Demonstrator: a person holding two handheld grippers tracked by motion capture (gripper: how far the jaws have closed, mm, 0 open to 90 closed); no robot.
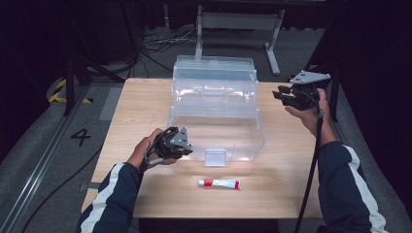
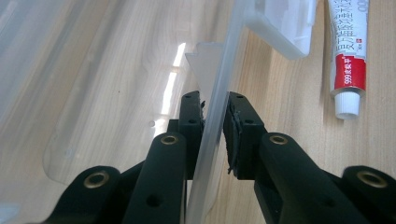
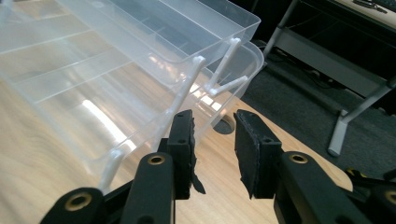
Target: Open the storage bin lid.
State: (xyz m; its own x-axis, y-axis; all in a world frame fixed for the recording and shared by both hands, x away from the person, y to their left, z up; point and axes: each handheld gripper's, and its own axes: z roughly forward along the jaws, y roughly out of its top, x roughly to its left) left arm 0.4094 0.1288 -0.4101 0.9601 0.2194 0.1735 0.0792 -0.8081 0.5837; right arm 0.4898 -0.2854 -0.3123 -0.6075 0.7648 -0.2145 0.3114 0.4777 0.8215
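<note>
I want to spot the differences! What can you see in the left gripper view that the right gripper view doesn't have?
Left gripper view alone: the left gripper, its jaws pinching the thin front wall of the clear plastic box, and a red and white tube lying on the table.

Right gripper view alone: the right gripper, jaws apart and holding nothing, the box's stepped trays with their white hinge arms, and a grey metal stand on the floor.

Both: the clear plastic box and the wooden table.

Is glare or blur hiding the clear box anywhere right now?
High view: soft overall, clear box faint against the table, surroundings dark. Left gripper view: bright streak beside the box wall, tube print readable. Right gripper view: window glare on the box floor, jaws sharp.
</note>
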